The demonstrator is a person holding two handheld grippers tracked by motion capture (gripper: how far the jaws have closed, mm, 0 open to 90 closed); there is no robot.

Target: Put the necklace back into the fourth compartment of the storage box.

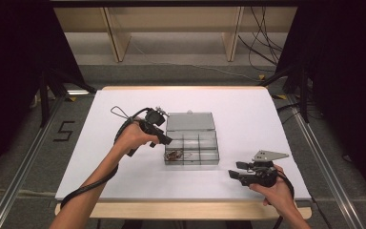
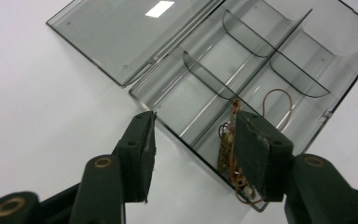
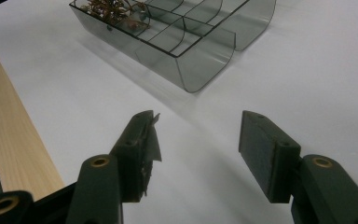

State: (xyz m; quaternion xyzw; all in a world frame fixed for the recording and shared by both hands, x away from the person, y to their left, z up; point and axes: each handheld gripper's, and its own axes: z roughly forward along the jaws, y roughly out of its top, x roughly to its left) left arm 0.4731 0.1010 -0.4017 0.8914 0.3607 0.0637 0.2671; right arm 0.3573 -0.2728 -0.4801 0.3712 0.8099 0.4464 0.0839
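Smoky clear plastic compartment box (image 1: 191, 149) lies mid-table on the white tabletop (image 1: 267, 124), lid flat open on its far side, long axis running across the table. A tangle of copper-brown wire pieces (image 1: 175, 155) sits in its near-left compartment. The left gripper (image 1: 166, 139) hovers right over that corner, jaws wide with nothing between them. The right gripper (image 1: 233, 174), jaws also wide and empty, is well apart near the table's front edge, so the left is plainly nearer.
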